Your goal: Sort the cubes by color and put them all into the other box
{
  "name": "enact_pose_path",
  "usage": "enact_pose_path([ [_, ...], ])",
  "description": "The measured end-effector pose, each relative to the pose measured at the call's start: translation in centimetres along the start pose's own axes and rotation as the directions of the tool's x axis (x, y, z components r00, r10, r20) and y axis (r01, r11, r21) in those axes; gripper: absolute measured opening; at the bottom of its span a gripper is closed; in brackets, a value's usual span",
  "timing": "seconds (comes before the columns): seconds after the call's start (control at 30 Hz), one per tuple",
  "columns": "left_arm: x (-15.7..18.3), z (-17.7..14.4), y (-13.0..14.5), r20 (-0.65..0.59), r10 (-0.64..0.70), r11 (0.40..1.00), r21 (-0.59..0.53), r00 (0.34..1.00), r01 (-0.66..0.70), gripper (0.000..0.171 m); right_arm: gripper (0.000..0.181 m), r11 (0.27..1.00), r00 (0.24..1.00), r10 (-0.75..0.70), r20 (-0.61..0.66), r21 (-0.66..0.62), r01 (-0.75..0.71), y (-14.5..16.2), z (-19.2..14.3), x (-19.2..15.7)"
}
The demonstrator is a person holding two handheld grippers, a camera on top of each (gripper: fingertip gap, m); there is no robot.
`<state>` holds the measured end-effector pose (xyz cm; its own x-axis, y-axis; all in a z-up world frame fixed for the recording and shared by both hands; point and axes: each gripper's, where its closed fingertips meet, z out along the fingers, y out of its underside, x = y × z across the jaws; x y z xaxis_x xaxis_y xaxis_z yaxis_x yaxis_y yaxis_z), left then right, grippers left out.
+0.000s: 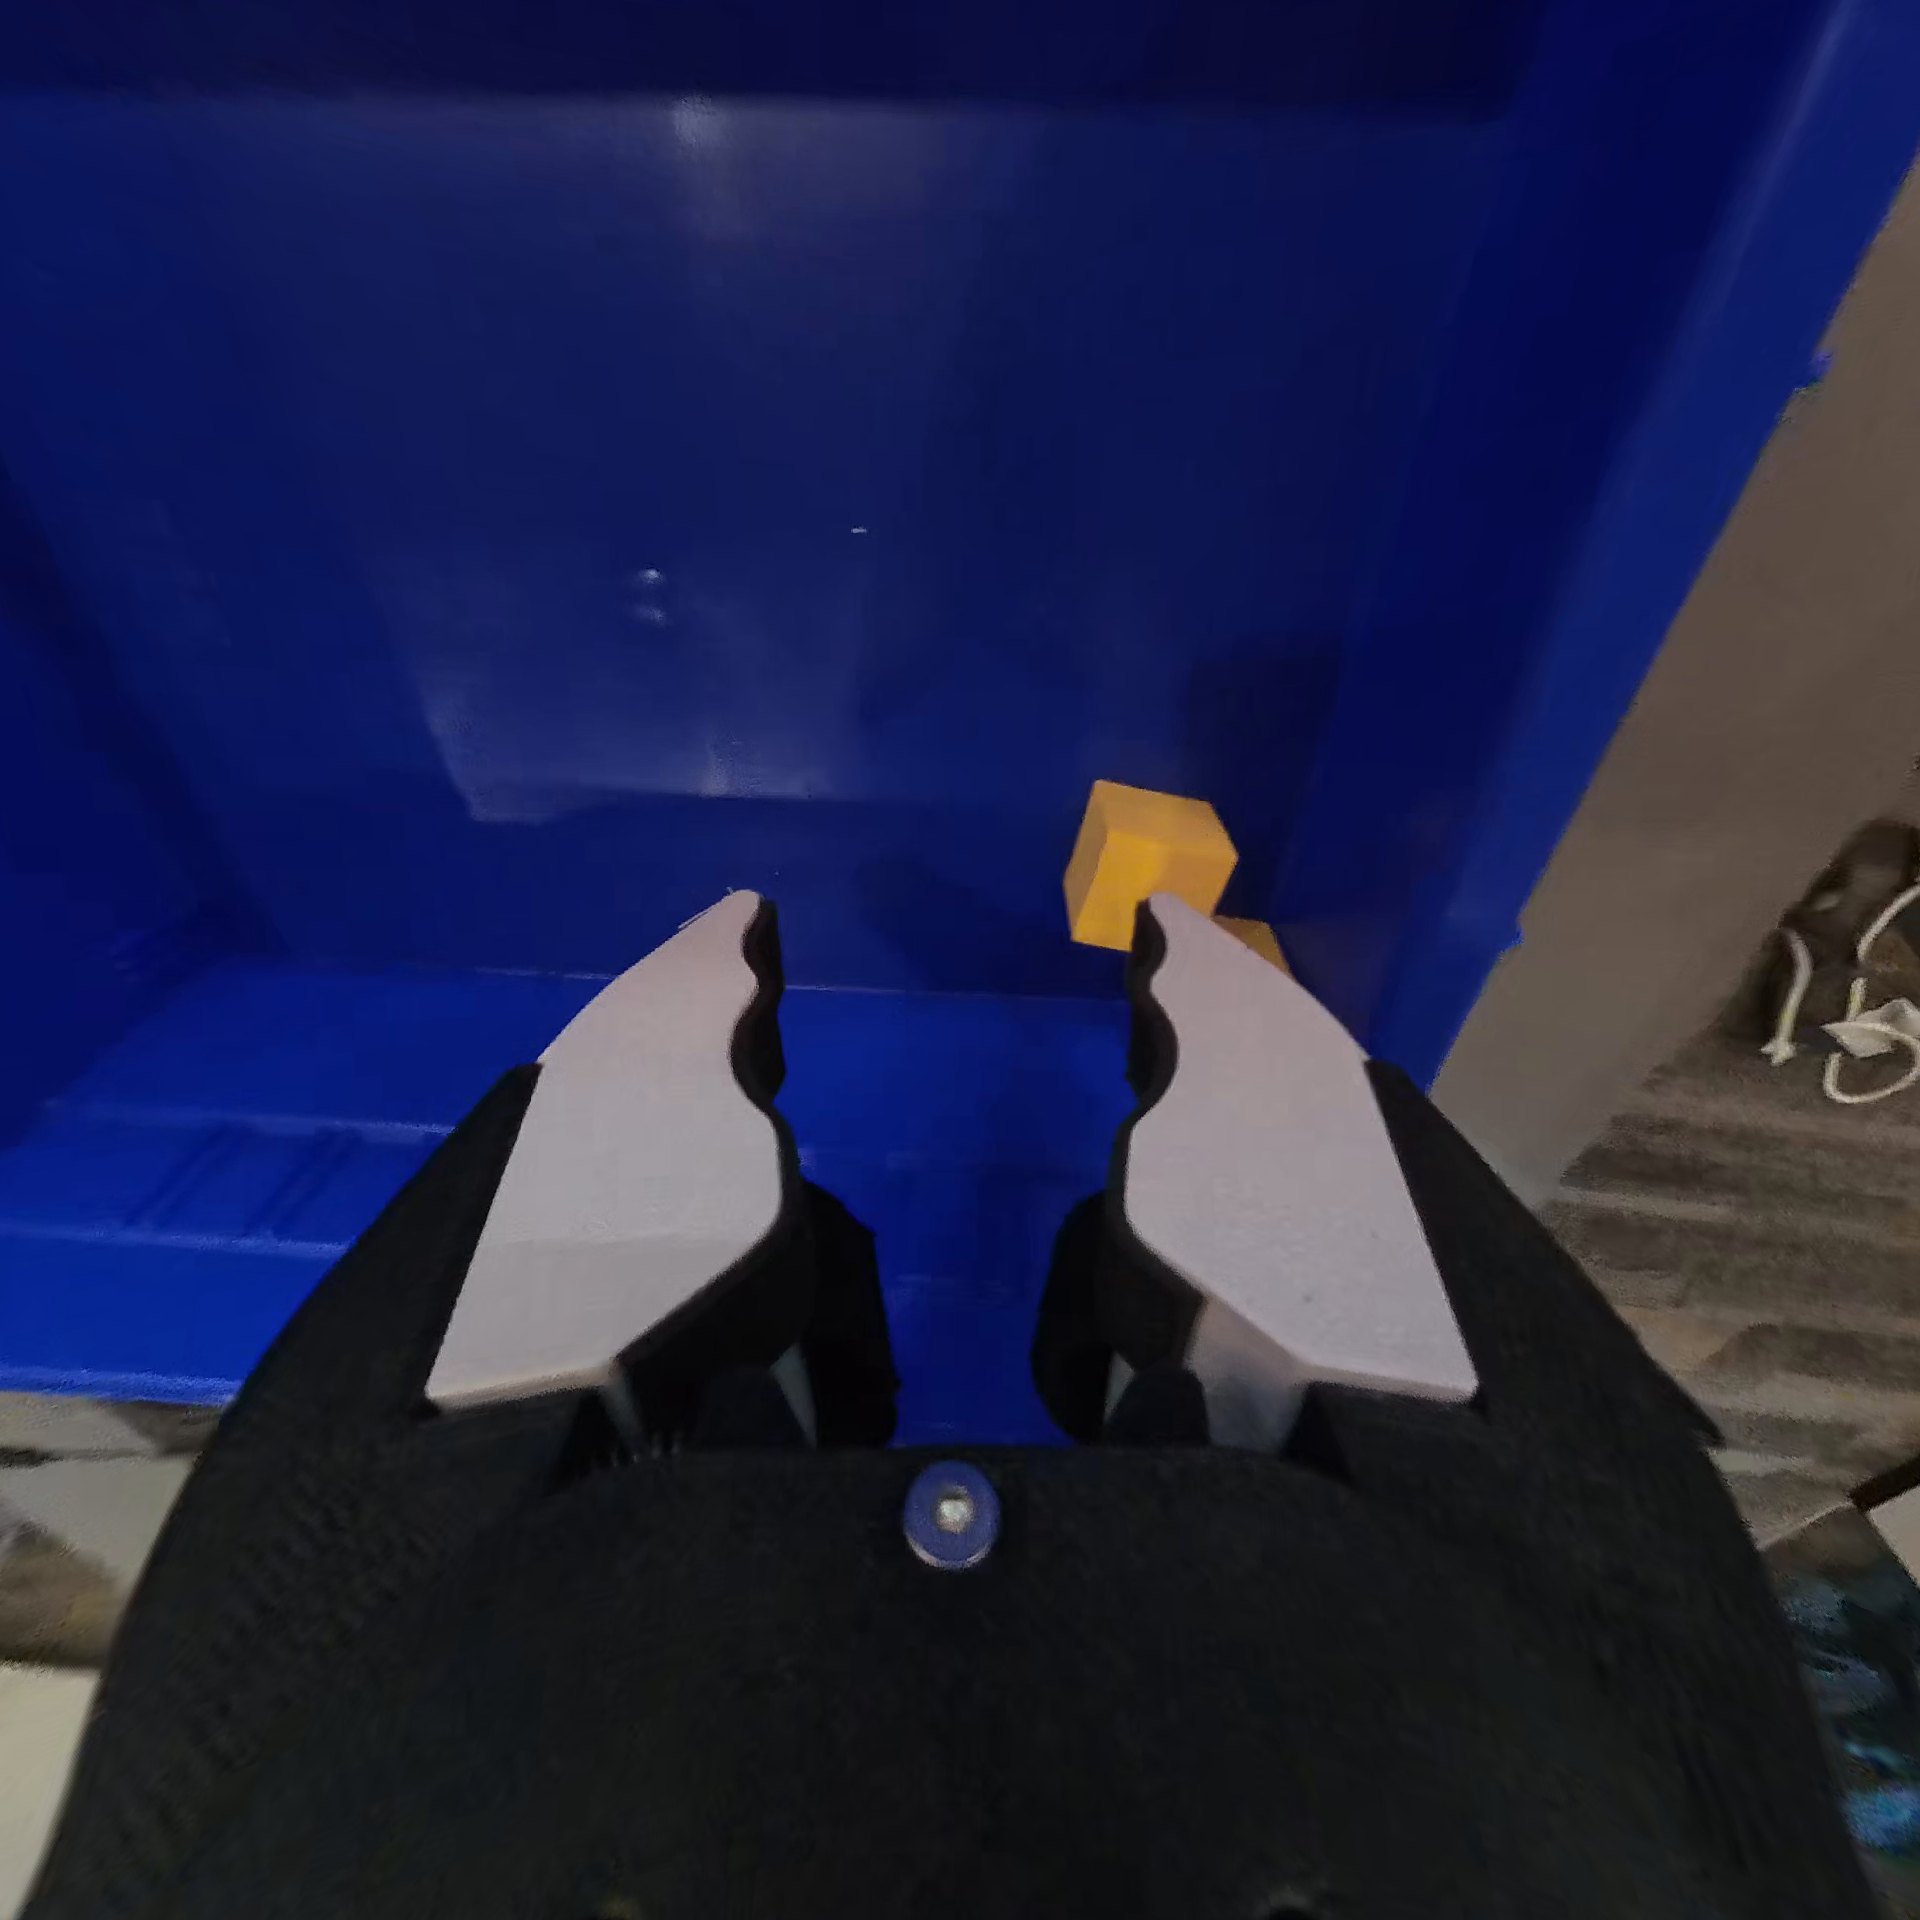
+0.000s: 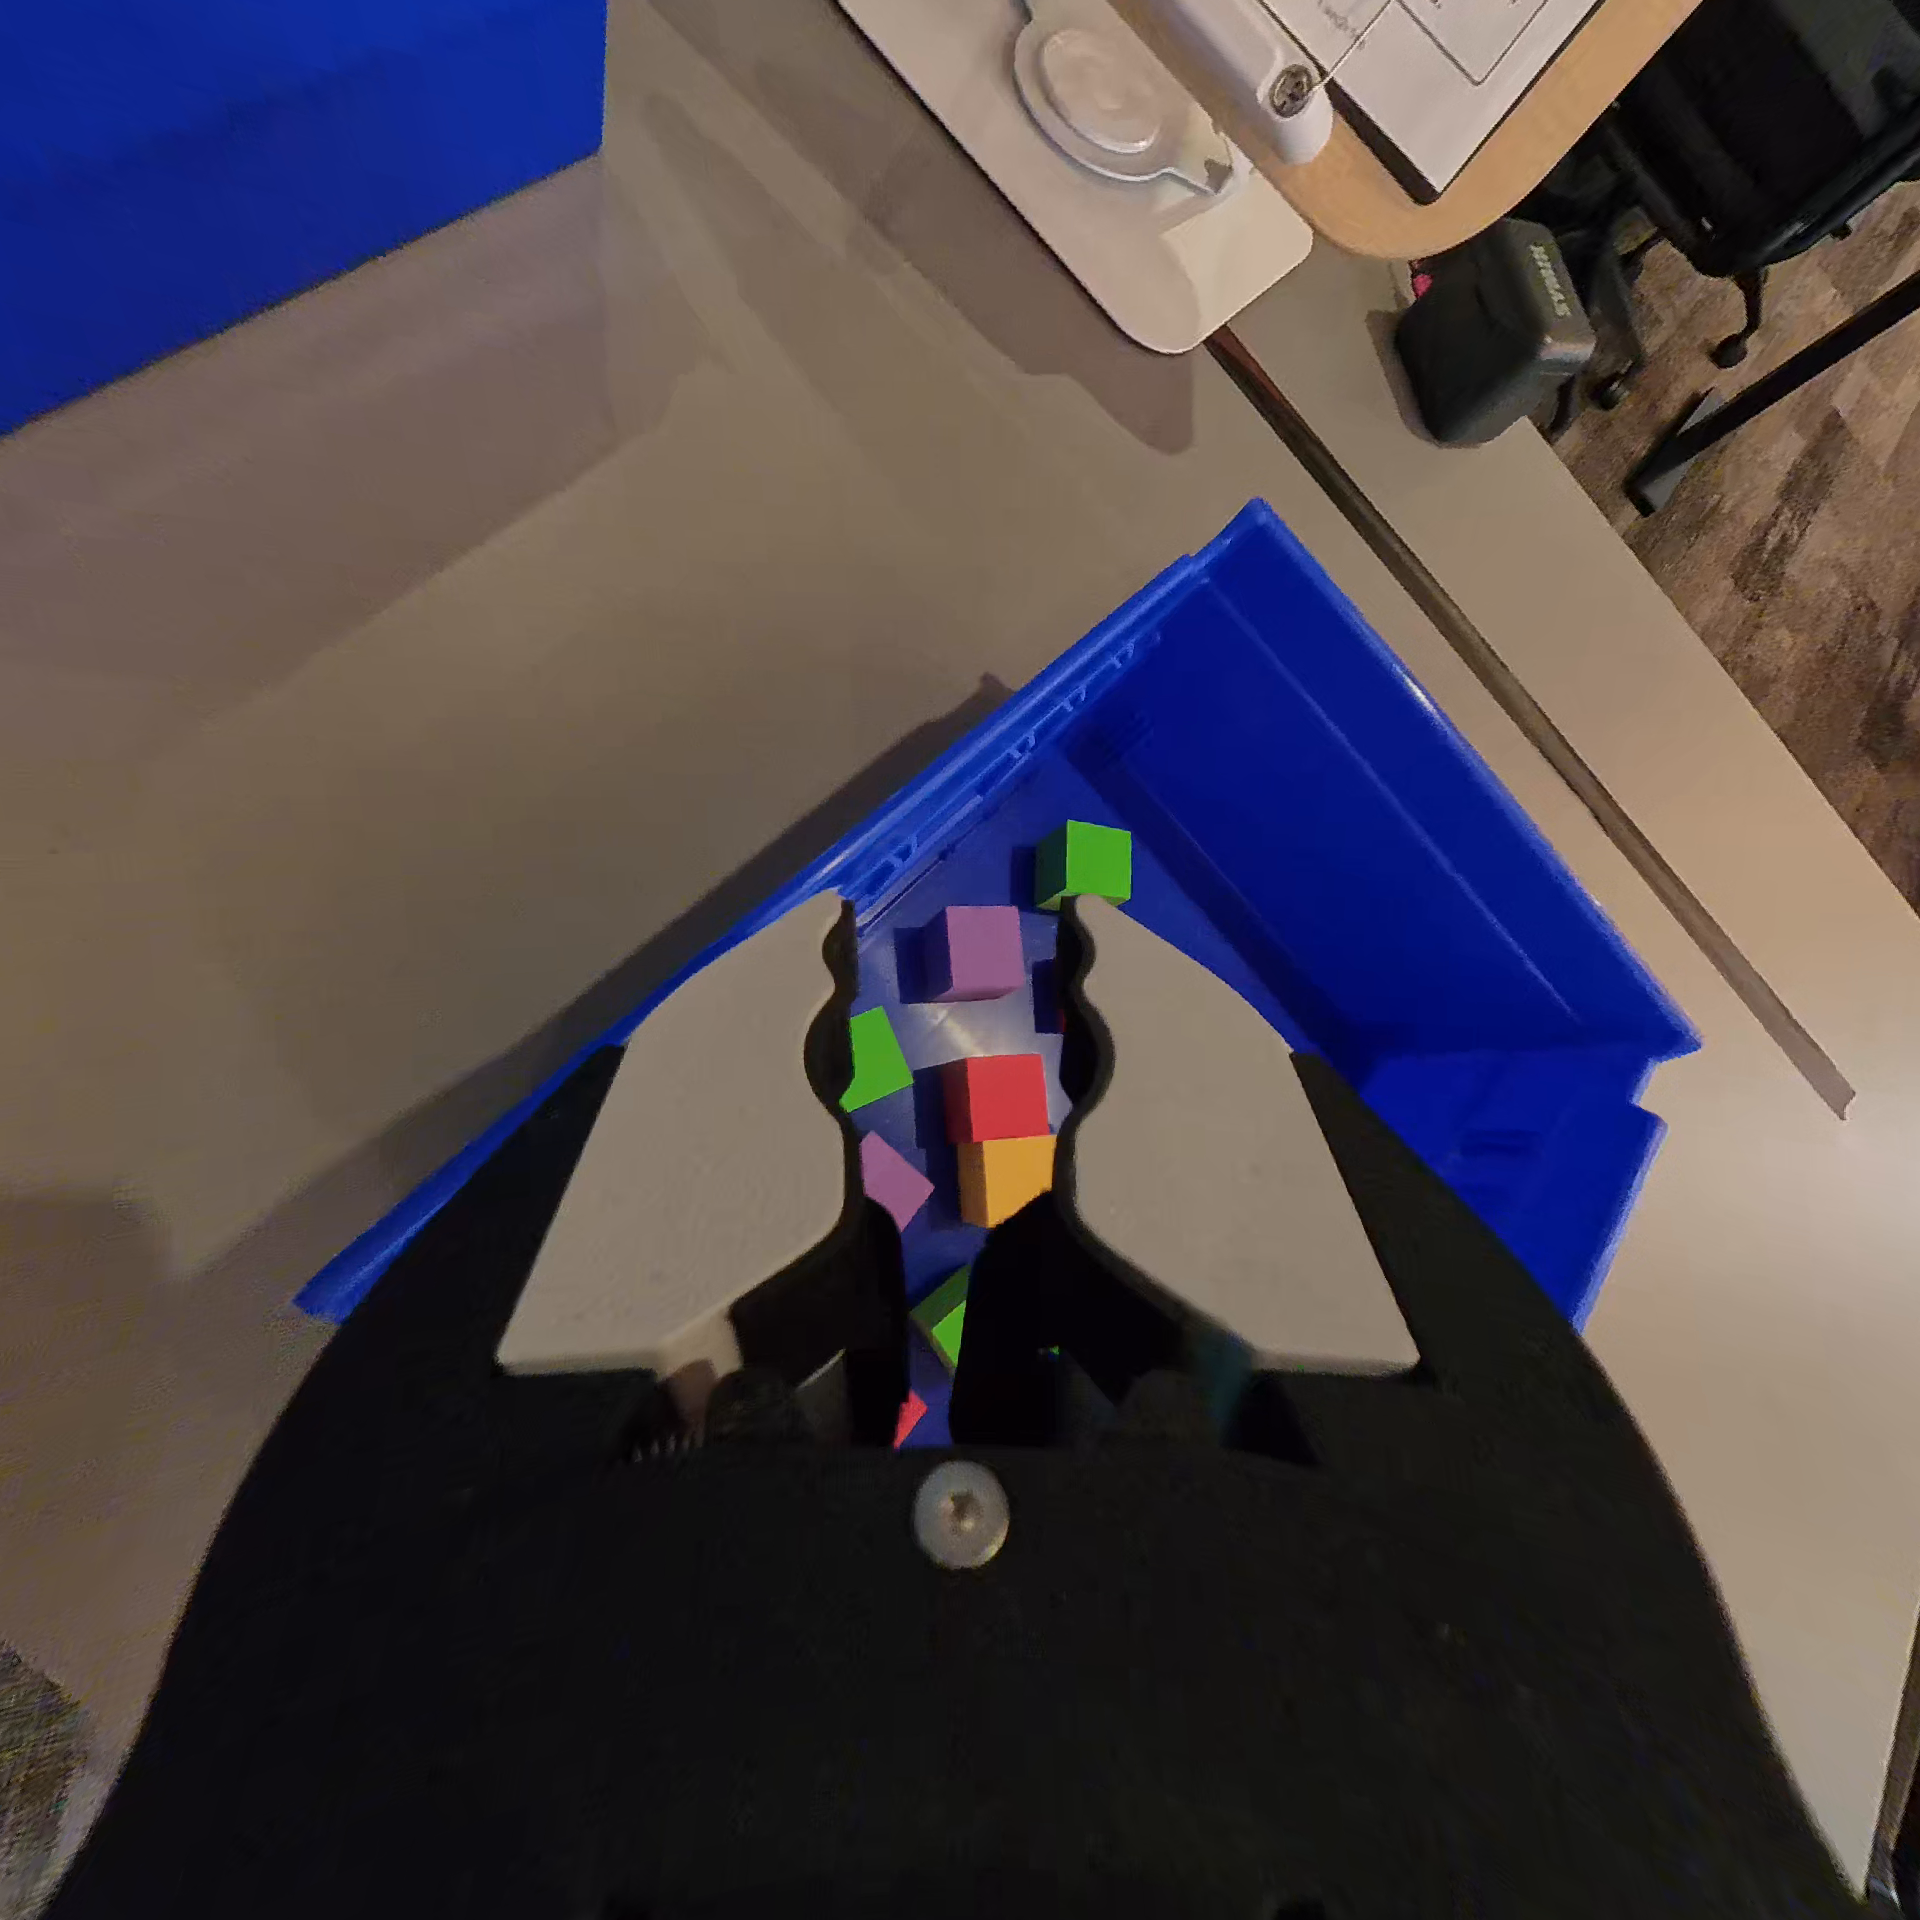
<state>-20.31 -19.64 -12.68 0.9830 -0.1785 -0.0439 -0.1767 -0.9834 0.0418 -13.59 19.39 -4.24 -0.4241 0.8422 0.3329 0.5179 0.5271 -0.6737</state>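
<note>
Two blue bins. Big bin [image 1: 727, 468] fills left wrist view; L gripper [image 1: 951, 914] spread, empty, yellow cube [image 1: 1143, 862] by bin's rt wall, just past rt fingertip. Smaller bin [image 2: 1351, 831] centre-rt of right wrist view; R gripper [image 2: 961, 914] spread, empty, above red cube [image 2: 995, 1091], purple cube [image 2: 977, 951], green cube [image 2: 1086, 860].

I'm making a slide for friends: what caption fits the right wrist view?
Open right gripper poised over a blue bin of coloured cubes on a grey table.
</note>
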Motion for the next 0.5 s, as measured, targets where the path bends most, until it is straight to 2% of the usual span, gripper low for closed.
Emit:
enact_pose_path([
  [0.1, 2.0, -0.1, 0.0, -0.084, 0.051, 0.998, 0.039, 0.995, -0.048, 0.066, 0.036, 1.0, 1.0, -0.005, 0.0, 0.02, 0.005, -0.1, -0.6, -0.4],
  [0.17, 2.6, 0.7, 0.4, -0.07, 0.107, 0.994, 0.014, 0.992, -0.106, 0.066, 0.035, 1.0, 1.0, -0.005, -0.004, 0.03, 0.005, -0.1, -0.8, -0.6],
  [0.27, 2.5, 2.0, 0.9, -0.042, 0.121, 0.991, -0.044, 0.992, -0.123, 0.064, 0.035, 0.999, 1.0, 0.004, 0.003, 0.046, -0.005, -0.1, -1.0, -1.0],
  [0.4, 2.2, 2.0, 0.3, 0.018, 0.129, 0.991, -0.05, 0.991, -0.128, 0.055, 0.035, 0.998, 1.0, 0.006, 0.0, 0.056, -0.006, -0.1, -1.5, -1.3],
  [0.5, 2.2, 2.5, 0.6, 0.054, 0.163, 0.982, -0.108, 0.985, -0.157, 0.053, 0.034, 0.998, 1.0, 0.01, -0.008, 0.067, -0.009, -0.1, -2.0, -1.3],
])
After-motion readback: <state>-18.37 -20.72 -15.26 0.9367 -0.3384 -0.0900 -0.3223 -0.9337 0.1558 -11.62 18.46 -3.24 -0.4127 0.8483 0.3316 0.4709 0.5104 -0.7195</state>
